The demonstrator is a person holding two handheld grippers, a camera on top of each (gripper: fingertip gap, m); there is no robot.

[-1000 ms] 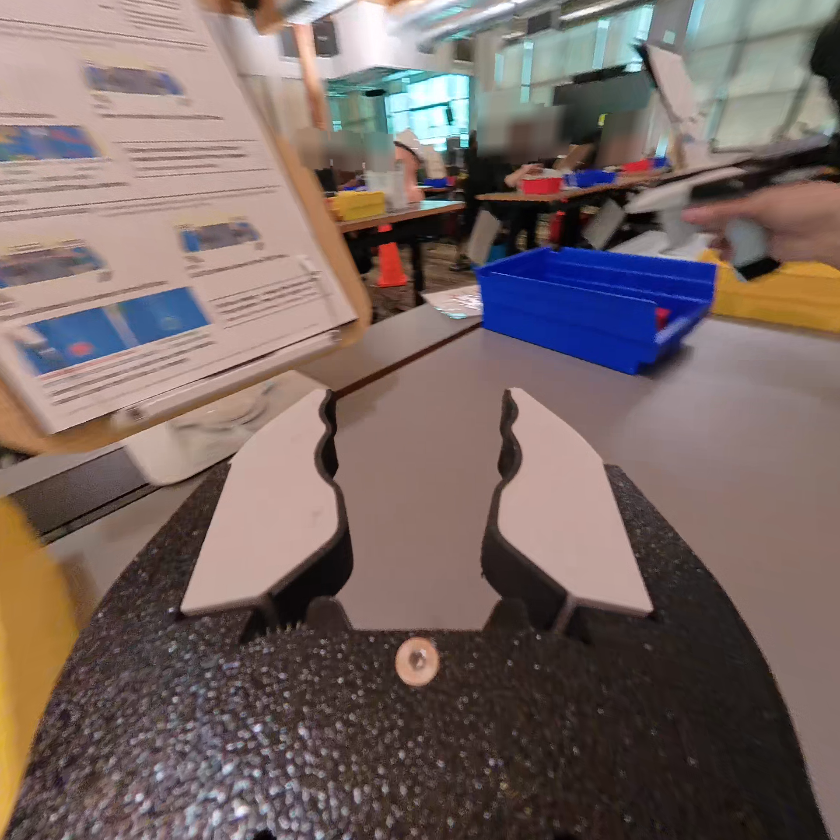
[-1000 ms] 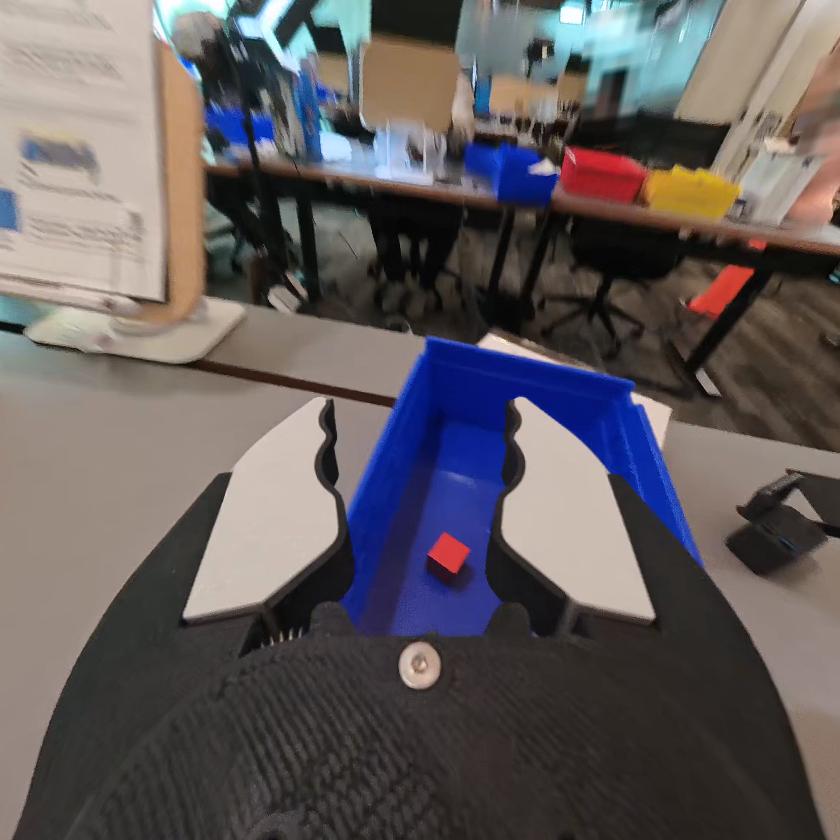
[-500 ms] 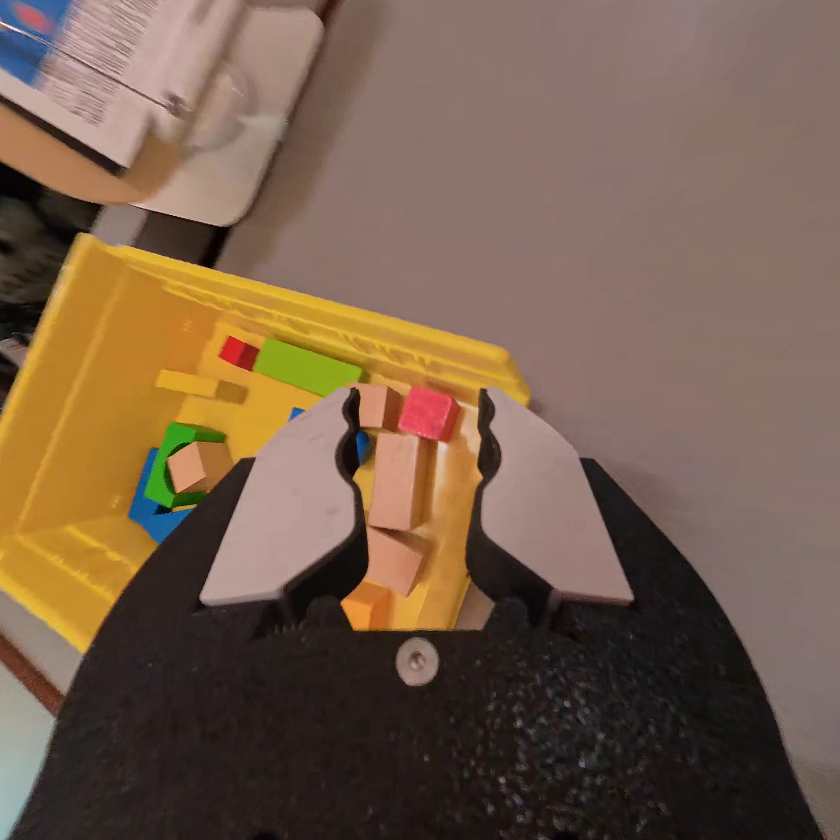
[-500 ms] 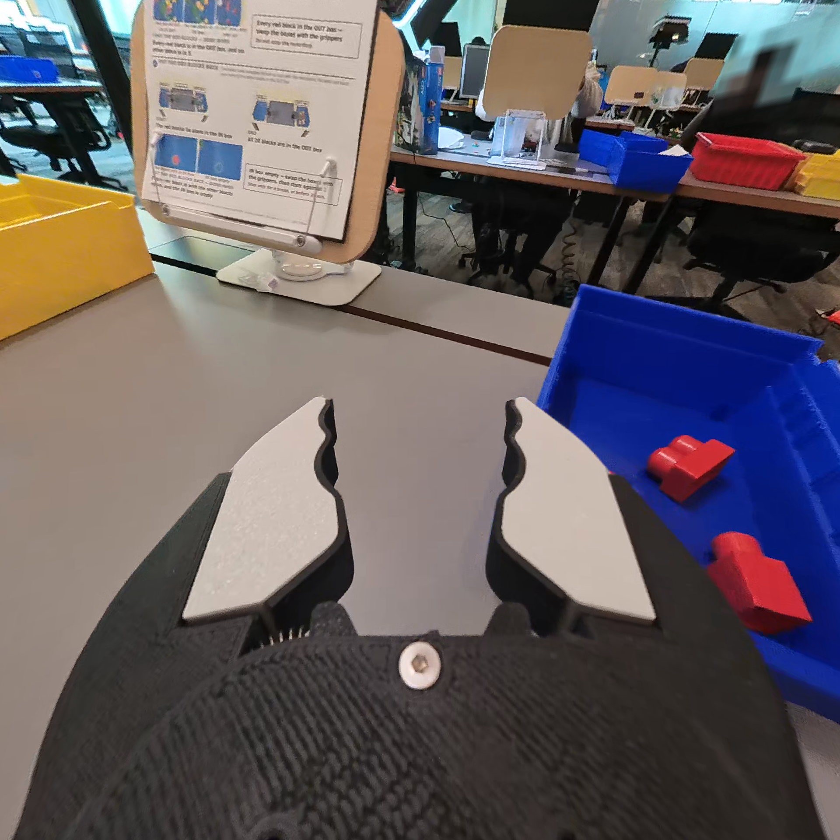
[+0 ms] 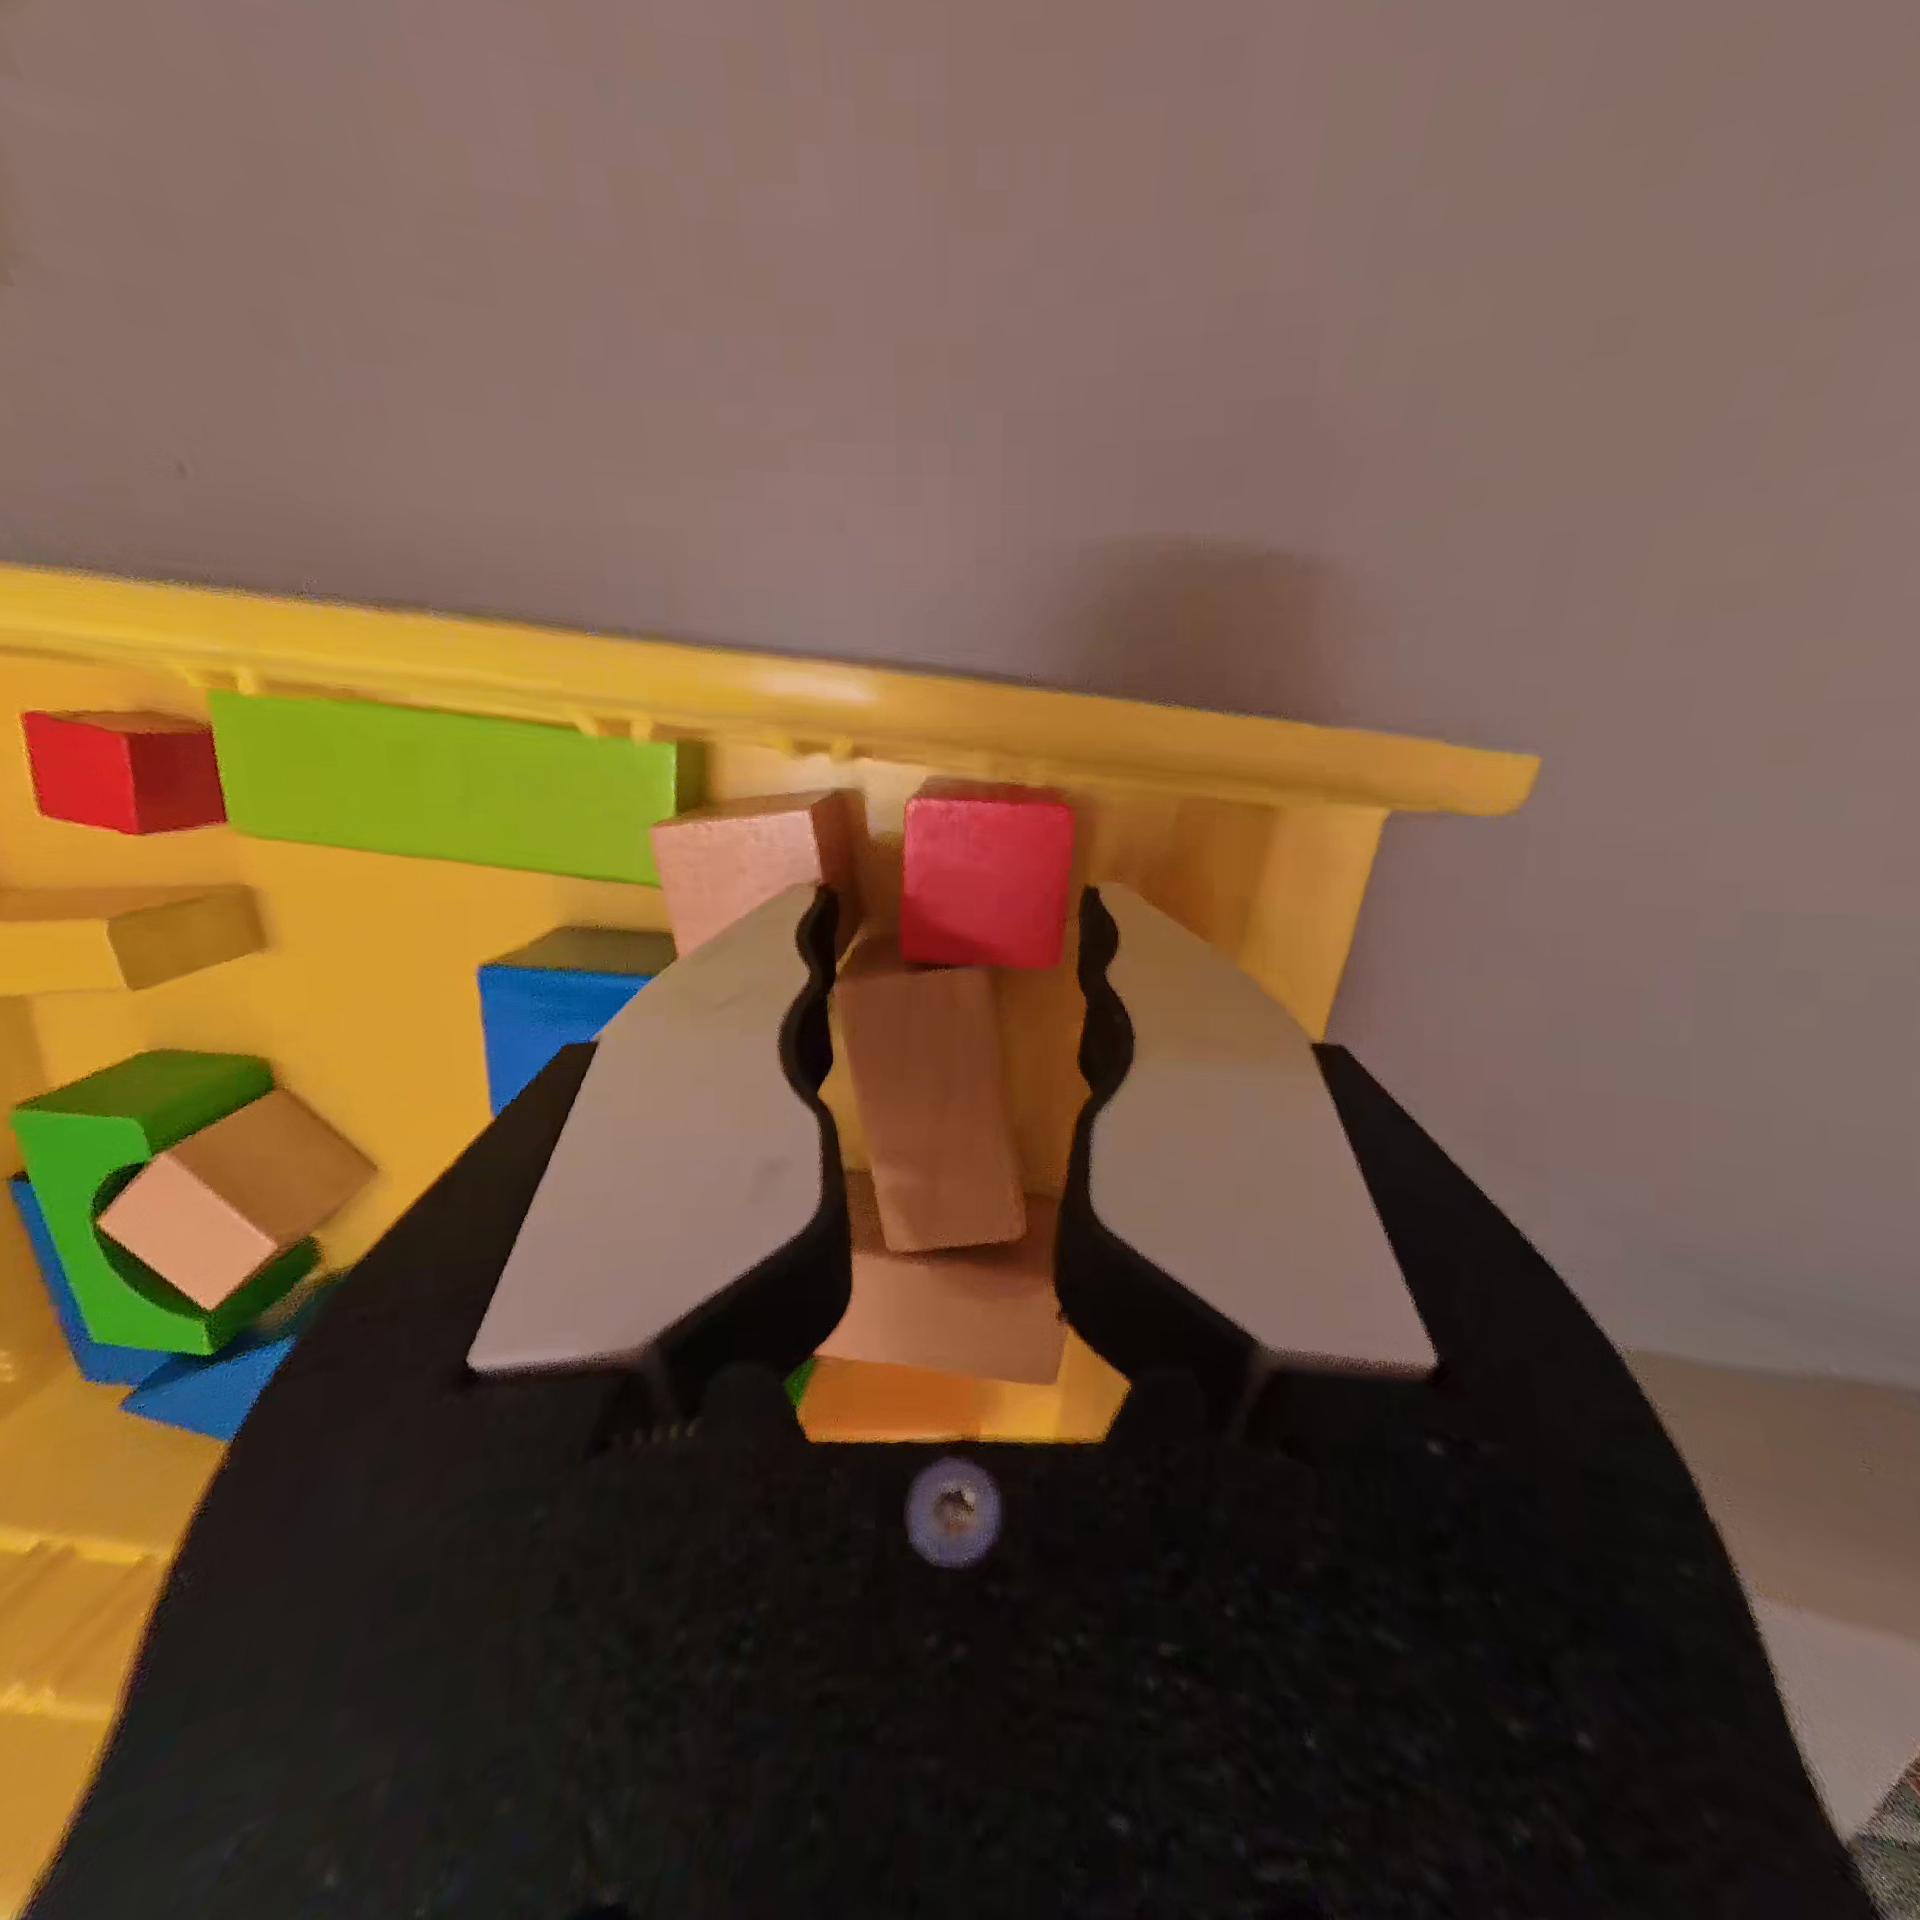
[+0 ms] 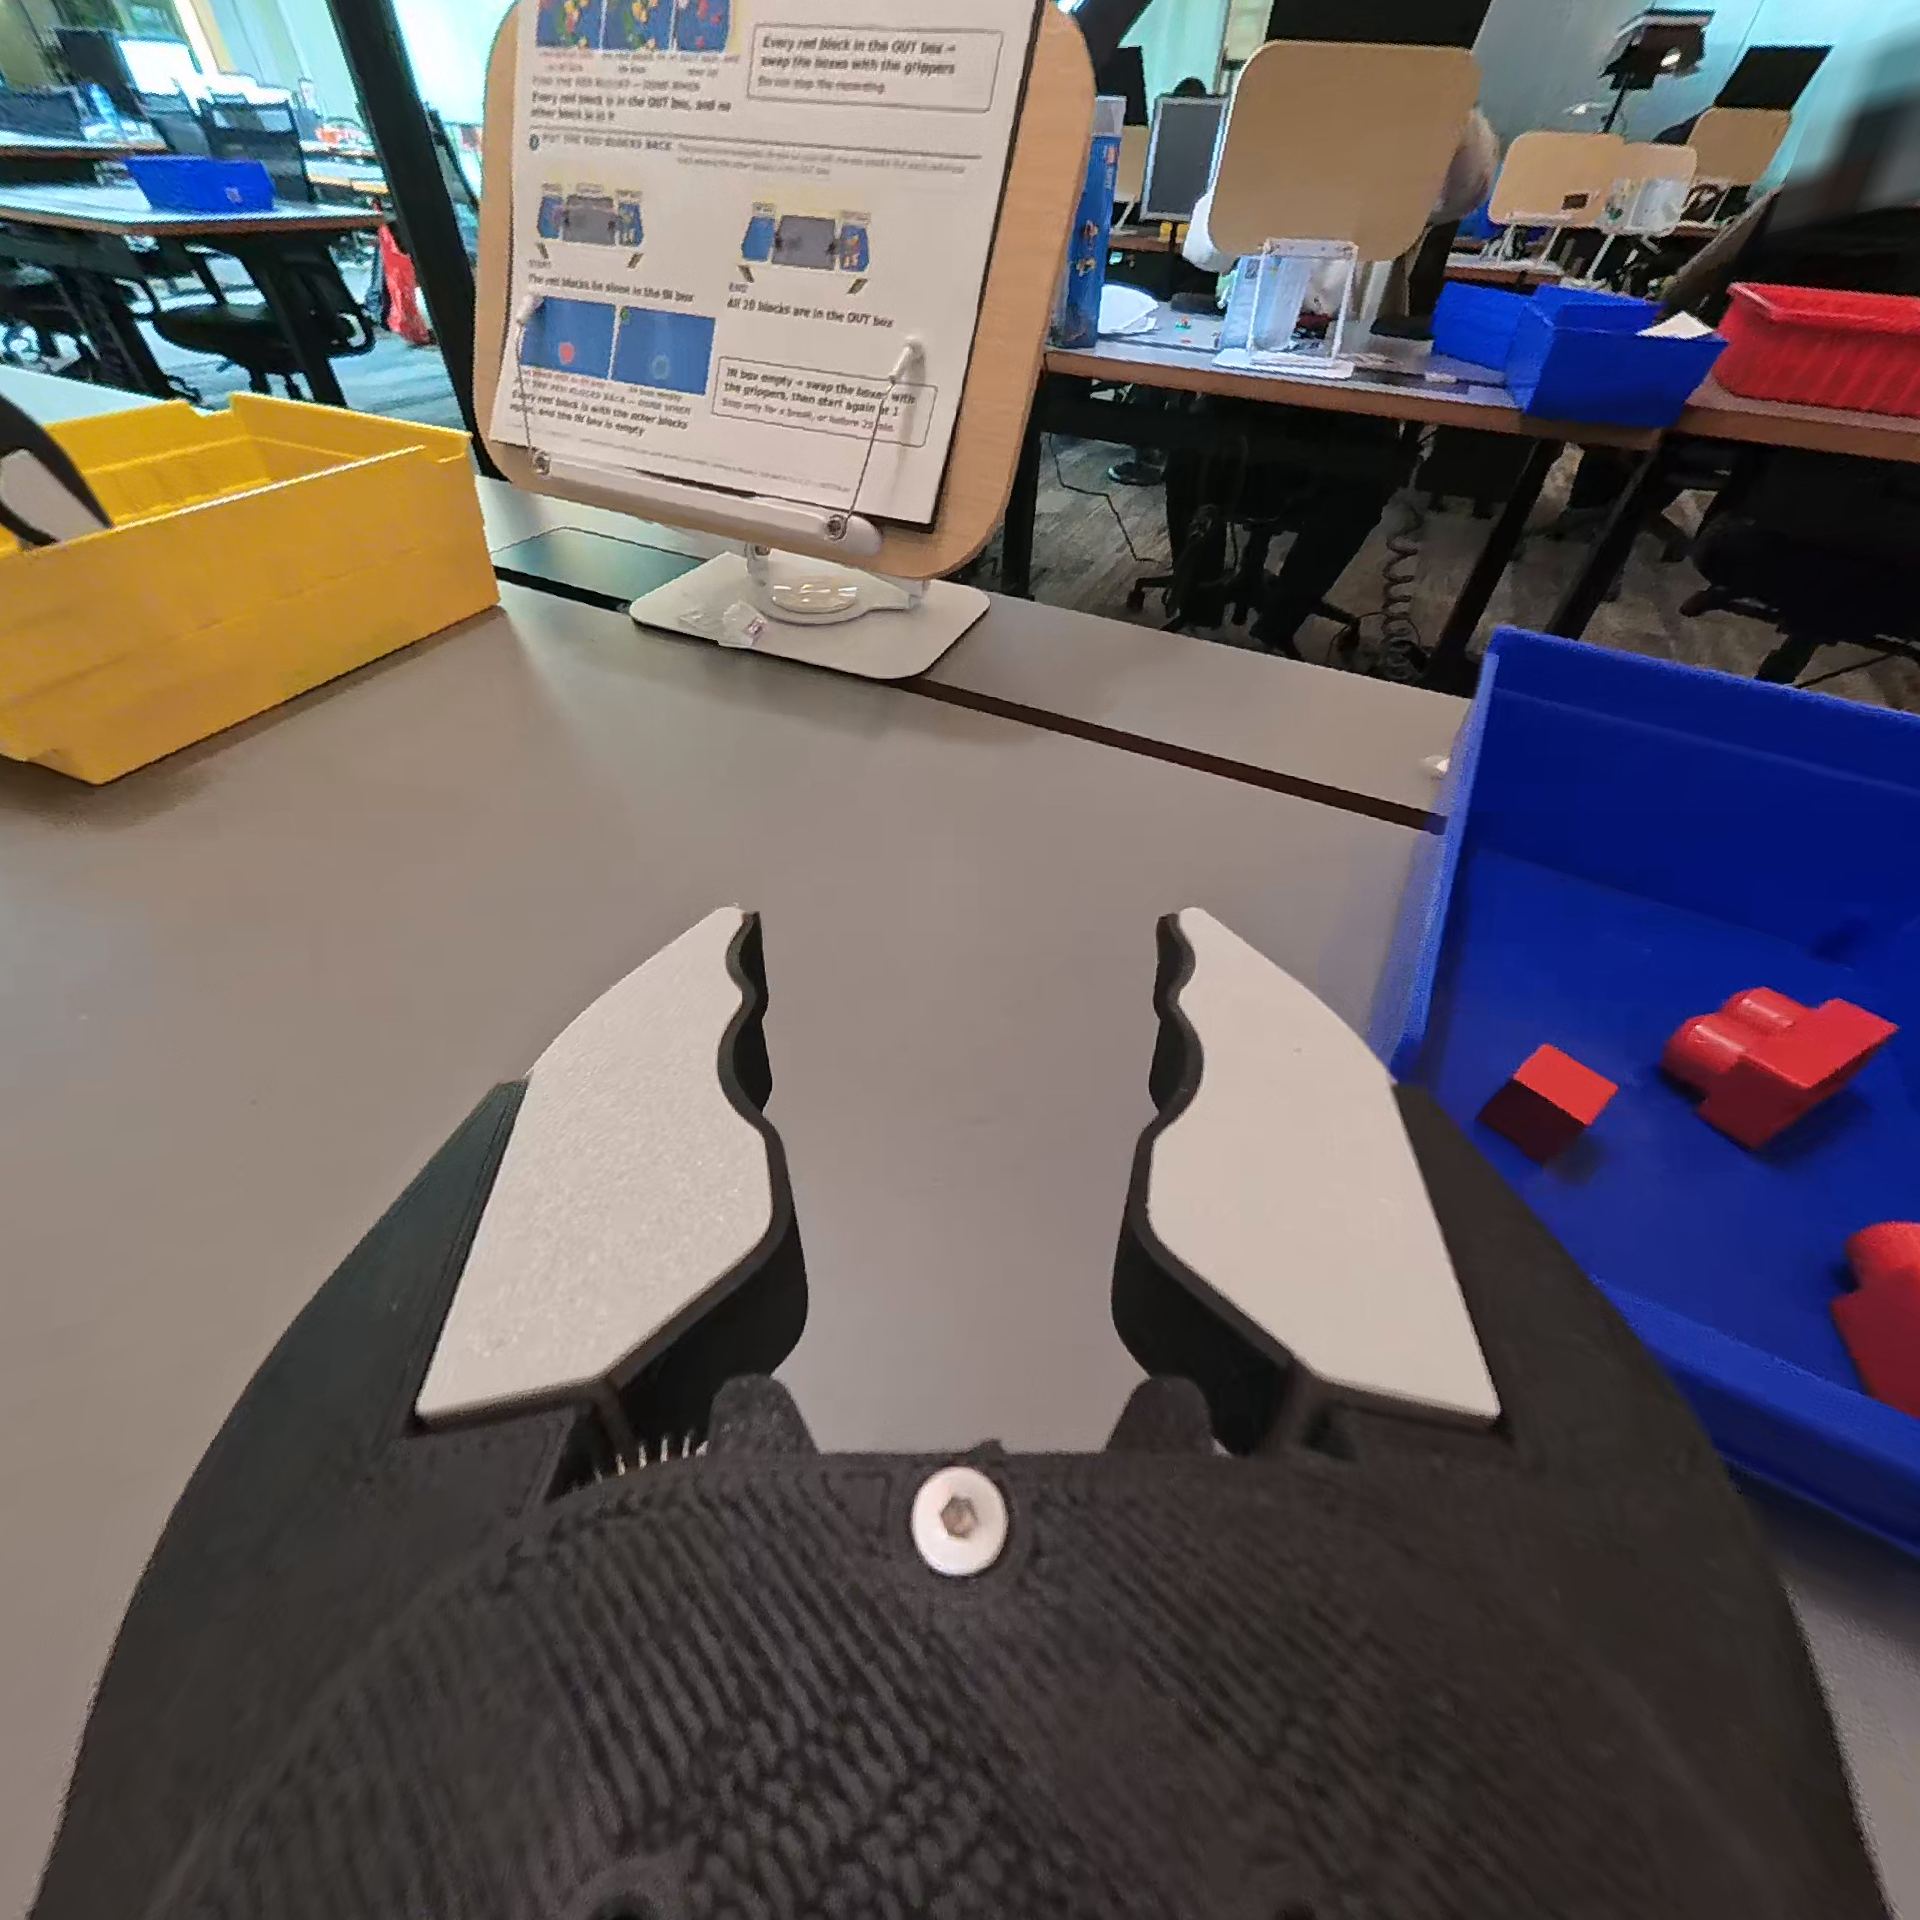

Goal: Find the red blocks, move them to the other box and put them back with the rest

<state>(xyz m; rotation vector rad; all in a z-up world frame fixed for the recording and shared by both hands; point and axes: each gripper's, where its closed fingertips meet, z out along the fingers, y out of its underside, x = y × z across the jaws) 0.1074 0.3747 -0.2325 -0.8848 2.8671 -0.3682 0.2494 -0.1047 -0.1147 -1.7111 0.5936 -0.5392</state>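
Two grippers spread, left gripper (image 5: pixel 951 914) over yellow box (image 5: pixel 1039 727), red cube (image 5: pixel 985 878) ahead of its tips unpinched, natural wood blocks (image 5: pixel 940 1112) partly hidden beneath, right gripper (image 6: pixel 956 935) bare above desk (image 6: pixel 623 831), blue box (image 6: pixel 1662 790) cut off.

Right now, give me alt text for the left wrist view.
The left gripper hovers with open fingers over a yellow box of coloured wooden blocks, its tips just short of a red cube. Another red block lies far left, on grey table.

Red cube (image 5: pixel 985 876) in yellow box (image 5: pixel 1143 727); three red blocks (image 6: pixel 1766 1060) in blue box (image 6: pixel 1621 758).
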